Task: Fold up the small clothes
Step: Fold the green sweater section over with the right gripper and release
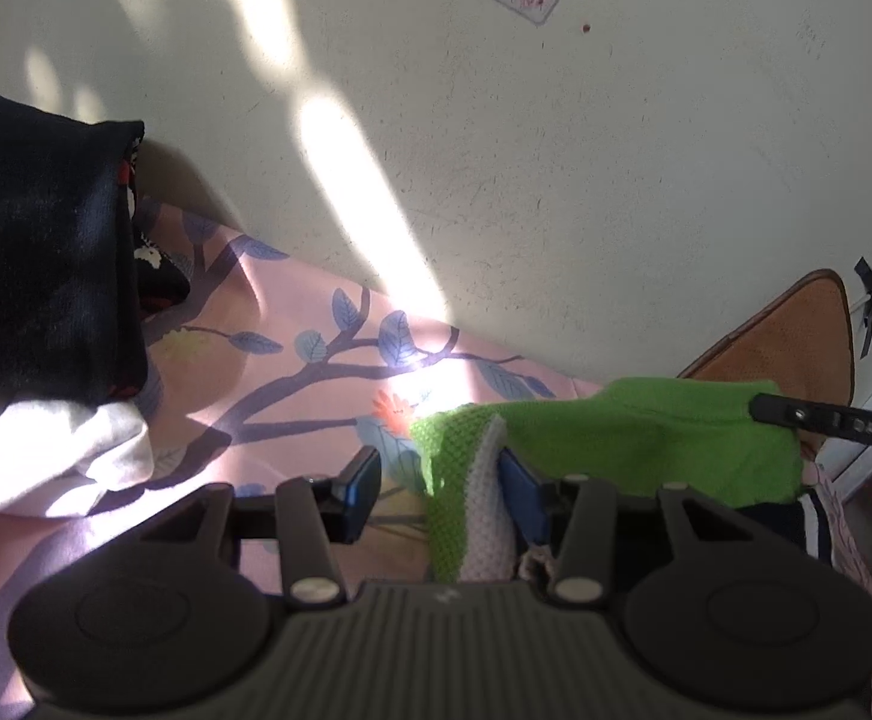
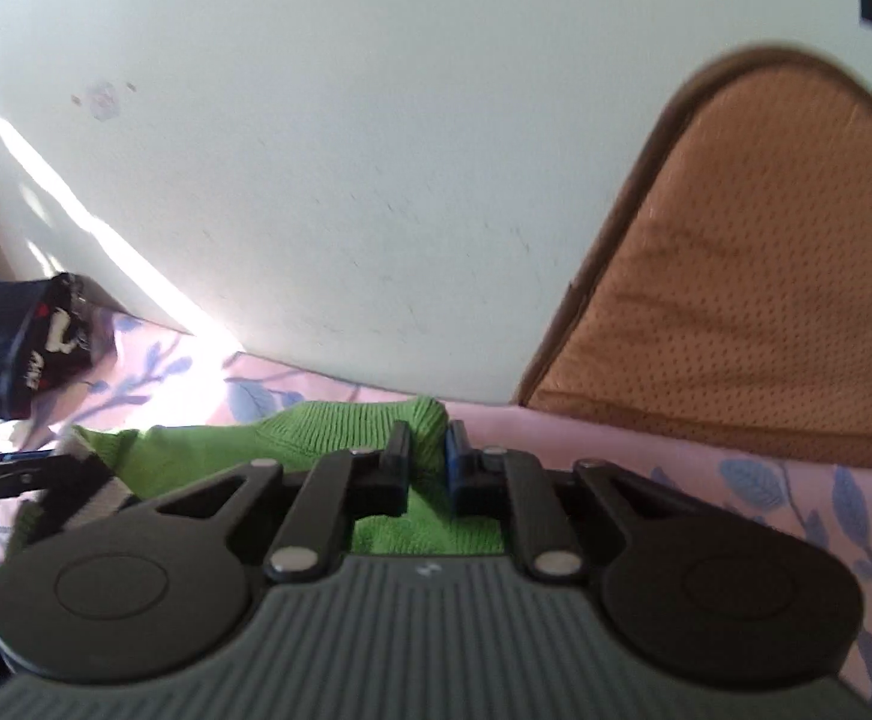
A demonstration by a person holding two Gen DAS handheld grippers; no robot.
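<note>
**Green knit stretched between two tools**

Ribbed grey housing fills the bottom of each wrist view, with black linkage arms running forward to the fingers. From the left wrist, the left tool [image 1: 442, 483] has its blue-padded fingers [image 1: 360, 495] spread apart, a green knit garment [image 1: 646, 438] with a white mesh lining draped against the pad at 3 o'clock; it is not pinched. The garment runs toward 3 o'clock, where a black finger of the other tool meets its far edge. From the right wrist, the right tool [image 2: 426, 468] is clamped on a bunched fold of the same green knit, ribbed in texture. Beneath lies a pink sheet [image 1: 291, 396] printed with purple branches and blue leaves. At 9 o'clock sits a dark folded garment [image 1: 33, 252] over white cloth [image 1: 45, 456]. A tan perforated cushion [image 2: 754, 276] with a rounded corner leans against the scuffed cream wall [image 1: 496, 150].
</note>
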